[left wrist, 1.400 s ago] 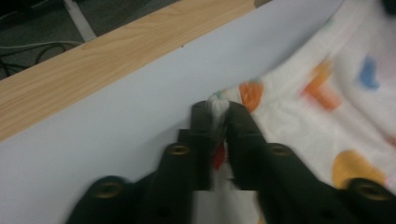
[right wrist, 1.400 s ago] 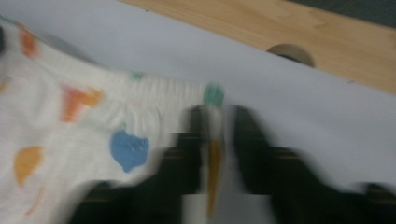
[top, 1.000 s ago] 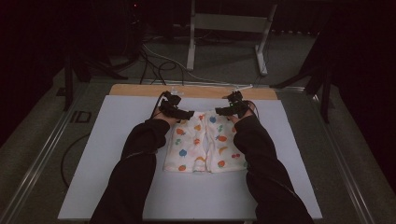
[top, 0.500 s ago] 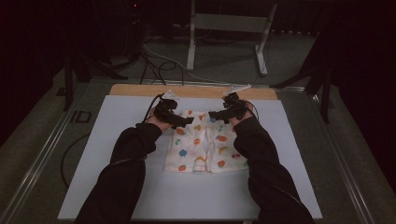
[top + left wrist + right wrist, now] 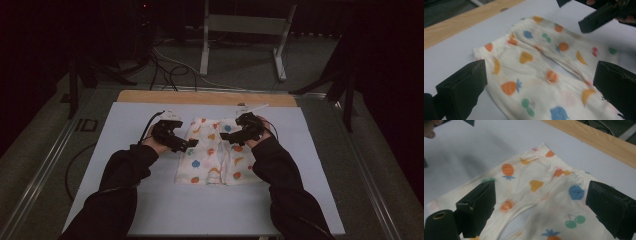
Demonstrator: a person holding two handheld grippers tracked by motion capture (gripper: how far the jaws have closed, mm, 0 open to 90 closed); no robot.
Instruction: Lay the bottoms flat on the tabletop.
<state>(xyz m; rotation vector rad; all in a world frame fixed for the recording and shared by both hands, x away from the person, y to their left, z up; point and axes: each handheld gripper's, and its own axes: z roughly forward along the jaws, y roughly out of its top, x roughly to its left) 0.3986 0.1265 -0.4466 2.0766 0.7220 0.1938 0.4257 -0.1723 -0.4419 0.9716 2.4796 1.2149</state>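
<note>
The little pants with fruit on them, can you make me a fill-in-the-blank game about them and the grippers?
1. The pants lie flat on a ____ mat.
2. The jaws of the left gripper are ____, with nothing held between them.
3. The cherries printed on the pants are coloured ____ and red.
4. Beyond the mat's far edge runs a strip of ____.

Missing words: white; open; green; wood

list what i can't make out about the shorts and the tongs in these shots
- Printed shorts, high view: side edges covered by both sleeves.
- Leg hems: cut off by the bottom edge in both gripper views.
- Left tongs, right tongs: open above the cloth; height above it unclear.
</note>
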